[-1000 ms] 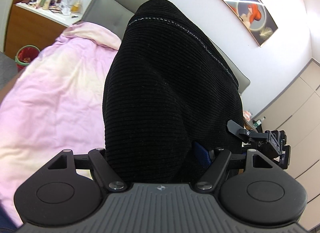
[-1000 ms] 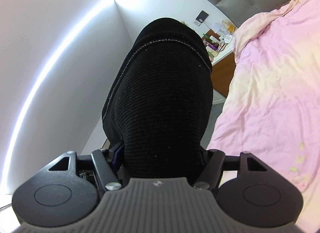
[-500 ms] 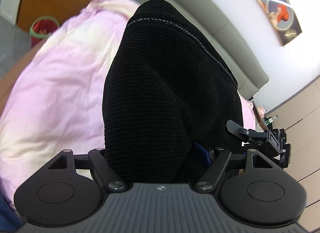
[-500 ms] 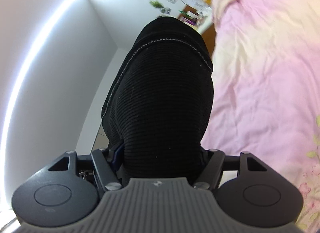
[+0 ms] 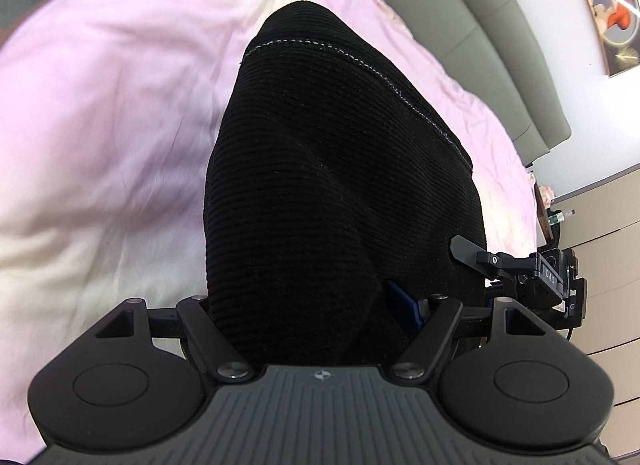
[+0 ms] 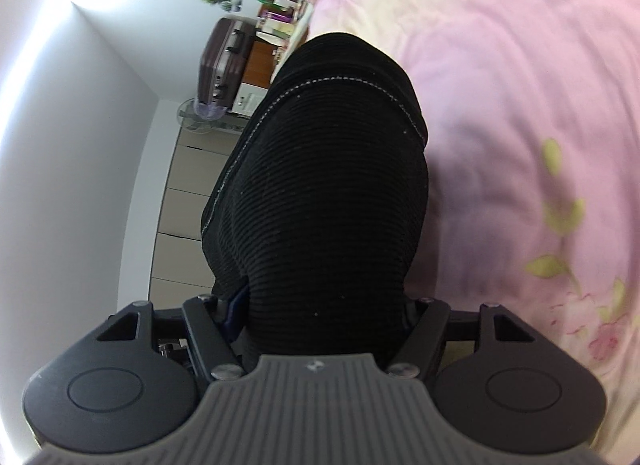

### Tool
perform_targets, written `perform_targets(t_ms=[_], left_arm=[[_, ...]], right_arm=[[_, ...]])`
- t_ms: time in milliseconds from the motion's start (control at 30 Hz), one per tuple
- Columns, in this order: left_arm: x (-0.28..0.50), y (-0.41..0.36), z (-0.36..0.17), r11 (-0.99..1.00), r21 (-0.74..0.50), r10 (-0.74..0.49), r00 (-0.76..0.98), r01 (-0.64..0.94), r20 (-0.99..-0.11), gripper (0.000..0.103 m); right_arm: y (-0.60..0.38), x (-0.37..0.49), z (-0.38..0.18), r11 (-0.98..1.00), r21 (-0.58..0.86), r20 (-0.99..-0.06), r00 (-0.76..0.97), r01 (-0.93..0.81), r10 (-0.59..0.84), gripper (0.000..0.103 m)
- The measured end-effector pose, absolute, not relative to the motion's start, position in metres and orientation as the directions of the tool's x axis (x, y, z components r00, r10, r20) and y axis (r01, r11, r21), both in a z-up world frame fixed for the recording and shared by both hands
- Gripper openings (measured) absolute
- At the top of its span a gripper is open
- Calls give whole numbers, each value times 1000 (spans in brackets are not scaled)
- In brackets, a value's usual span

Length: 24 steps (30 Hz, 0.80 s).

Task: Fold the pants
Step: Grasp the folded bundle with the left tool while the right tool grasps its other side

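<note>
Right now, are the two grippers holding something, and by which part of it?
Yes. The left gripper and right gripper each clamp a bunched fold of the black pants near a stitched hem. The fingertips are hidden in the cloth.

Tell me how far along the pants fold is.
Done: each claw grips bunched black pants, left claw and right claw. In hand: the cloth is held above the pink duvet. Left: no finished fold is visible; laying flat and folding remain.

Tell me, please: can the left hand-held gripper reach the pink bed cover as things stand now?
Probably not directly. The left hand-held gripper is full of bunched black pants, which cover its fingers. The pink bed cover lies beyond, so the cloth would meet it first.
</note>
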State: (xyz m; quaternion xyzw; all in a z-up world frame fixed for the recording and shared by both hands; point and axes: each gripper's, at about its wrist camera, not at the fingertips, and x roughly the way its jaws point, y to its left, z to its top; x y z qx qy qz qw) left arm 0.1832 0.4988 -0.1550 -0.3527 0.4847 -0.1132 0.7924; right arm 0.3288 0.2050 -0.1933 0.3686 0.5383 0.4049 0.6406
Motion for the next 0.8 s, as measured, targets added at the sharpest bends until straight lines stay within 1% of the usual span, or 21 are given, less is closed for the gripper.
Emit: perform_targets(t_ms=[100, 200, 367, 500, 567, 600, 733, 800], left_arm=[[188, 502, -168, 726, -666, -526, 487, -170, -697, 85], [190, 504, -174, 725, -668, -529, 485, -168, -696, 85], [185, 501, -177, 738, -651, -512, 479, -180, -713, 86], [183, 495, -178, 753, -627, -481, 484, -198, -731, 90], [180, 492, -173, 761, -618, -469, 489, -198, -735, 90], [177, 491, -171, 765, -613, -463, 490, -200, -738, 90], [160, 486, -157, 798, -570, -415, 509, -196, -755, 90], [150, 478, -152, 824, -538, -387, 515, -179, -765, 90]], right_arm=[[203, 331, -210, 414, 905, -407, 84, -101, 910, 63], [203, 334, -225, 408, 908, -402, 81, -93, 912, 64], [197, 328, -234, 419, 902, -413, 72, -106, 908, 65], [188, 320, -247, 434, 894, -426, 85, -114, 901, 69], [178, 307, -243, 438, 891, -427, 106, -121, 898, 70], [178, 304, -242, 444, 888, -431, 117, -121, 895, 73], [165, 280, -236, 452, 883, -435, 141, -128, 889, 76], [155, 267, -235, 453, 883, -436, 145, -124, 888, 80]])
